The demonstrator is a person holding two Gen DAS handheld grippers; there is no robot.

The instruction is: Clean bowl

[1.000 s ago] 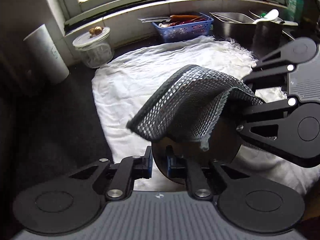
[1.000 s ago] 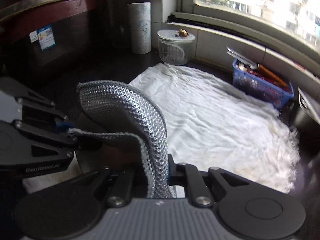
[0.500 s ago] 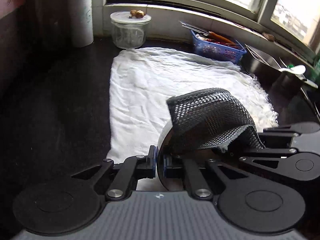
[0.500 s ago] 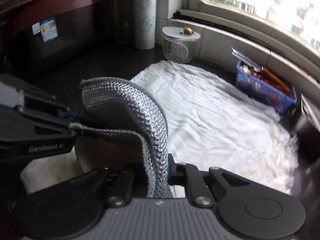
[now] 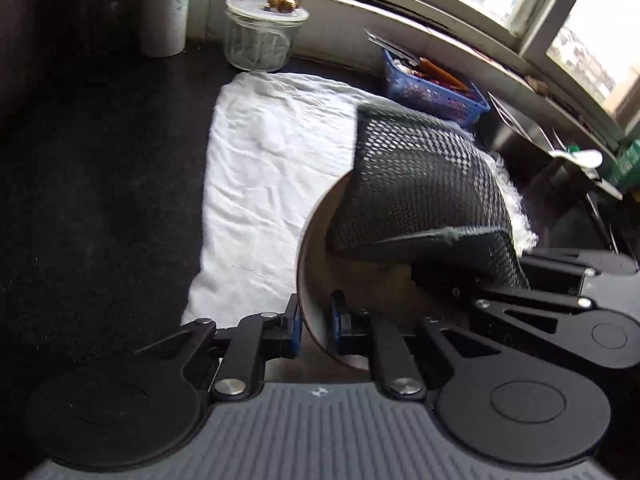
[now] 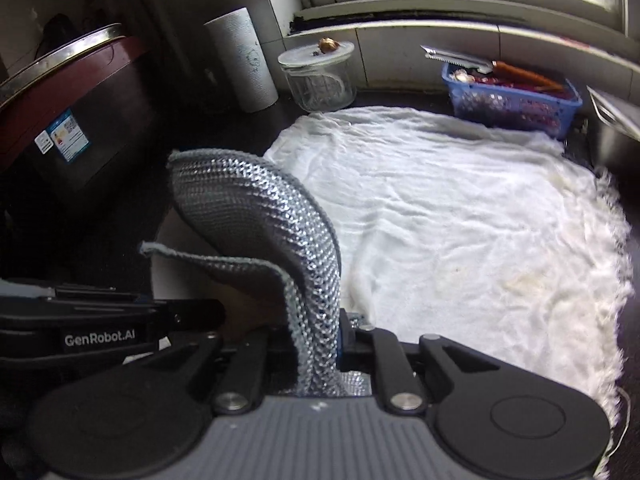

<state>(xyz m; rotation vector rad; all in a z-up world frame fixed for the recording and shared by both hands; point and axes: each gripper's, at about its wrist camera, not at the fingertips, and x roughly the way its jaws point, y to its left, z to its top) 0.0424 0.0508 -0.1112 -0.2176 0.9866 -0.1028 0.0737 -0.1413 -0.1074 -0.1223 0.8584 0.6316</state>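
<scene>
Gripped by its rim in the left gripper [image 5: 314,326], the bowl [image 5: 320,240] has been swung towards 12 o'clock; the cloth [image 6: 256,216], clamped in the right gripper [image 6: 316,346], is kept inside, so wiping seems underway.

Each hand-held gripper, the left [image 5: 314,326] and the right [image 6: 320,340], is matte black, with a ribbed grey base, two round discs, silver screws at the linkage pivots and blue finger pads [image 5: 295,326] (white "GenRobot.AI" lettering marks the left one's side).
</scene>
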